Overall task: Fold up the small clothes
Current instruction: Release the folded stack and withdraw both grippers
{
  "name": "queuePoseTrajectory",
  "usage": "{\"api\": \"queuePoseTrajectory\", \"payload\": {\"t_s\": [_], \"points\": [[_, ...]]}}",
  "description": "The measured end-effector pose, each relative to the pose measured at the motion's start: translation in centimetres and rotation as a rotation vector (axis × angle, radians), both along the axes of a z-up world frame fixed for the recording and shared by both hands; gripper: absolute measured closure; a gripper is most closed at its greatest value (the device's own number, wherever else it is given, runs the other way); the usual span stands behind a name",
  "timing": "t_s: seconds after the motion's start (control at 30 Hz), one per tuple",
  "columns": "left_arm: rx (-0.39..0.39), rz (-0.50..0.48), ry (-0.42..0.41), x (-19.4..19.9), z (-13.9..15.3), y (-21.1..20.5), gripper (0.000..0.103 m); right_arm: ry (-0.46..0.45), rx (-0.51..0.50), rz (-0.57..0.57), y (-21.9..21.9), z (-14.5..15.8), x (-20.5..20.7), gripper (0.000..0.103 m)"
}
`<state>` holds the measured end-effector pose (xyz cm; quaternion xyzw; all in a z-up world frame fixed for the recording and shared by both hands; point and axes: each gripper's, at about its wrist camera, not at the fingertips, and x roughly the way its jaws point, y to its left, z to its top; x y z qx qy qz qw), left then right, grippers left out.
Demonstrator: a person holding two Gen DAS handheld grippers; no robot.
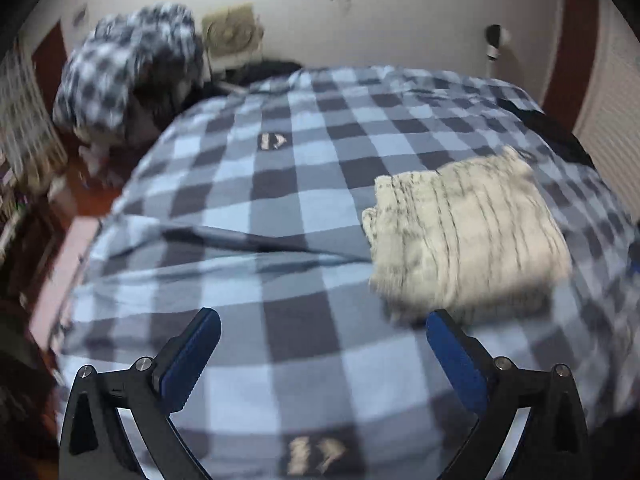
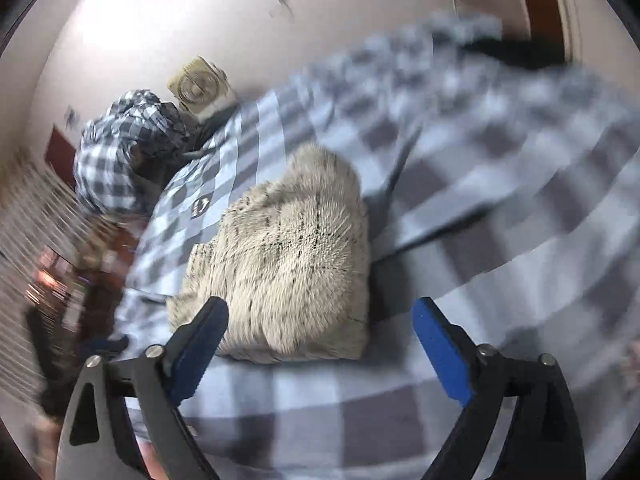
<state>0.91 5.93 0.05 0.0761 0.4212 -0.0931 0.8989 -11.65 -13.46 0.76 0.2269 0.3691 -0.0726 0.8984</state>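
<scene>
Folded cream garment (image 1: 464, 236) with thin dark stripes lies flat on the checked bedspread (image 1: 280, 208), nothing holding it. Left gripper (image 1: 323, 322) hangs above the bedspread just beside the garment's near corner; jaws wide, only bedspread between them. Right gripper (image 2: 320, 312) hangs over the garment's near edge, jaws wide too, pads clear of the cloth as far as the blur lets me judge. Beyond the garment, off the bed's far corner, a bundle of checked cloth (image 1: 128, 68) is heaped up. A beige fan (image 1: 232, 34) stands by the wall next to that bundle. Both views are smeared.
</scene>
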Motion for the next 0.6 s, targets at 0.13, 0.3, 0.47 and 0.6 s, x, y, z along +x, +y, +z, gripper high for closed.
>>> {"api": "queuePoseTrajectory", "payload": {"t_s": [0.13,0.3,0.47,0.6], "points": [[0.004,0.025,-0.048,-3.2,1.0,0.9,0.0,-0.059,-0.14,0.004,0.8,1.5,-4.8,0.01],[-0.039,0.021,-0.11,-5.2,2.0,0.5,0.0,-0.102,-0.261,-0.058,2.5,1.5,-3.8,0.003],[-0.021,0.002,-0.121,-4.3,1.3,-1.7,0.0,-0.048,-0.301,-0.028,3.3,0.9,-2.0,0.001],[-0.022,-0.017,-0.075,-3.4,-0.1,-3.3,0.0,0.041,-0.317,0.03,3.4,-0.4,0.5,0.001]]}}
